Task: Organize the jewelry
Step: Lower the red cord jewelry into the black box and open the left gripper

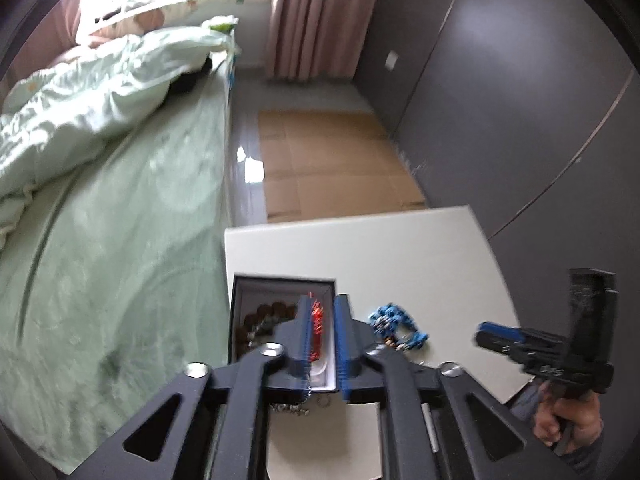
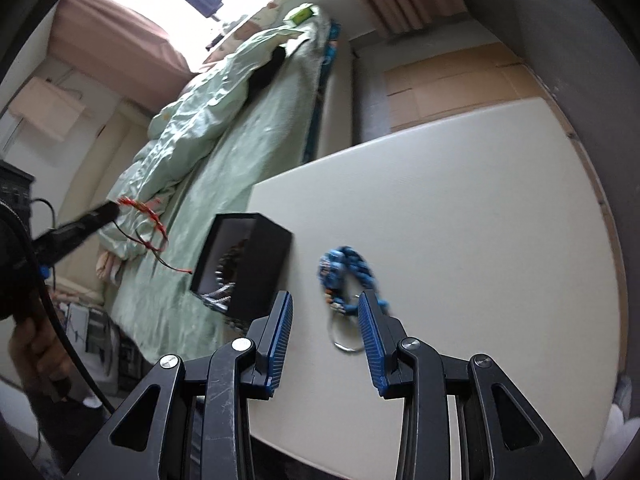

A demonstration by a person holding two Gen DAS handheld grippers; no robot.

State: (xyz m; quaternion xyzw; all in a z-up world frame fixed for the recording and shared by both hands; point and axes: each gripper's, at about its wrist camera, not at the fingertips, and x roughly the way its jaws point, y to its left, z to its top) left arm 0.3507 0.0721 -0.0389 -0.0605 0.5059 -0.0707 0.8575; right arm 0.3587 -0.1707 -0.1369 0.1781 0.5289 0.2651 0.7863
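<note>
Over black box (image 1: 282, 280) at worktop (image 1: 400, 240) edge beside bed (image 1: 100, 240): left gripper (image 1: 325, 332), jaws parted, red bracelet (image 1: 316, 320) against one pad, grip unclear. Brown beads (image 1: 260, 318) inside box. Blue bracelet (image 2: 346, 276) on worktop, right of box, before right gripper (image 2: 326, 340), released, empty.

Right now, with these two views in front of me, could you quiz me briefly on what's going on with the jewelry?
1. True or false: the blue bracelet lies inside the black box.
2. The string bracelet between the fingers of the left gripper is: A red, B green, C yellow.
3. Which gripper stands open right at the blue bracelet?
Key: 1 false, it lies on the table beside the box. 2 A. 3 the right gripper.
</note>
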